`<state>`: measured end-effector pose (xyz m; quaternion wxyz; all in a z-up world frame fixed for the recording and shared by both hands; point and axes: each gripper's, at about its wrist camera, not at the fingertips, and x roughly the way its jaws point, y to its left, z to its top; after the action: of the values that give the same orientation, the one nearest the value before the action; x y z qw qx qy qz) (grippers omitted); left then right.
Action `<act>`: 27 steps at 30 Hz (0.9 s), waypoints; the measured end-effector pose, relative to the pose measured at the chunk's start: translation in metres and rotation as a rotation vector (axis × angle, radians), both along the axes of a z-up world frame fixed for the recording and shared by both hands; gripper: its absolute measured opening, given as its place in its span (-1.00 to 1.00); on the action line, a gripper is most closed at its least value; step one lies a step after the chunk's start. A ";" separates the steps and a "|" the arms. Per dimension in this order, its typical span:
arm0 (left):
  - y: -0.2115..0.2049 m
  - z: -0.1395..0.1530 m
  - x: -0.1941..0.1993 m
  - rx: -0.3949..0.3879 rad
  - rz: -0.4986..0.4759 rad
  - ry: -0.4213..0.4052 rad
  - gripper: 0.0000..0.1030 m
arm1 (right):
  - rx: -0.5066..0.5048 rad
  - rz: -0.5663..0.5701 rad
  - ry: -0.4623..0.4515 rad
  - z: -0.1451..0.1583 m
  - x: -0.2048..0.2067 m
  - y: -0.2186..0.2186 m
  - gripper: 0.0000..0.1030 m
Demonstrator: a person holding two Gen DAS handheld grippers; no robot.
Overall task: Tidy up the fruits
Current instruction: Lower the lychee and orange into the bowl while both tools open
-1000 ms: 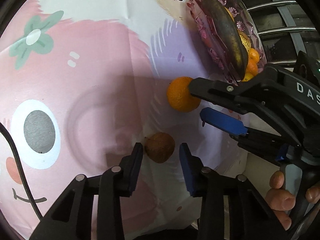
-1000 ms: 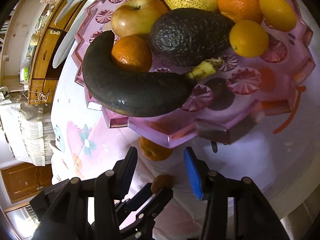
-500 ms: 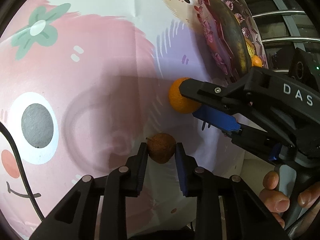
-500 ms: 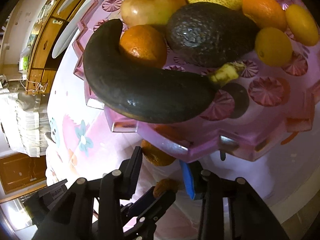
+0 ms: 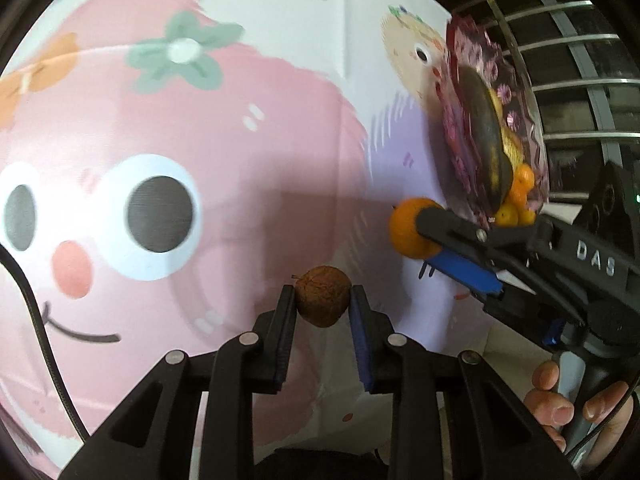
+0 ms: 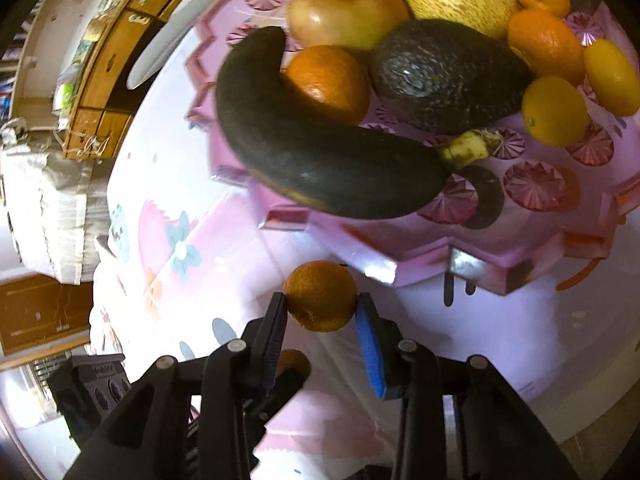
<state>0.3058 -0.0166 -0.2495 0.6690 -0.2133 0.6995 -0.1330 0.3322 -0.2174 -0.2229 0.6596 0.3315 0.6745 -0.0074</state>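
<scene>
Fruits go to the pink faceted plastic tray (image 6: pixel 472 256), so my left tongs (image 5: pixel 323 300) pinch a small brown round fruit (image 5: pixel 322 295) near it while my right tongs (image 6: pixel 320 308) are closing on a small orange mandarin (image 6: pixel 320 295) beside its rim.

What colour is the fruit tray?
Translucent pink tray with faceted rosette patterns; right wrist view shows it best.

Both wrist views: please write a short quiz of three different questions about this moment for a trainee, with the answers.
1. True or false: the left gripper holds a banana.
2. Which fruit sits between the right gripper's pads? A) lemon B) mandarin C) avocado
3. Fill in: the blackened banana lies on the pink ____.

Key:
1. False; it is shut on a small brown round fruit.
2. B, the mandarin; the jaws are closing on it.
3. Plate, beside the avocado.
</scene>
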 end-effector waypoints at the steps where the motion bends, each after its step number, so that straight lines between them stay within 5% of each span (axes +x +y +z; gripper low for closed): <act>1: 0.004 0.006 -0.001 0.009 0.018 -0.012 -0.52 | 0.013 0.011 -0.004 0.003 0.000 0.000 -0.32; 13: 0.009 0.076 0.016 0.064 0.169 -0.171 -0.52 | 0.127 0.188 -0.129 0.064 0.000 -0.005 -0.32; 27: -0.065 0.126 0.055 0.030 0.139 -0.377 -0.52 | 0.045 0.222 -0.418 0.132 0.015 -0.081 -0.32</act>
<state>0.3608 -0.0814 -0.1230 0.7989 -0.2222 0.5472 -0.1137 0.3473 -0.2984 -0.0913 0.7740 0.2642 0.5558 0.1489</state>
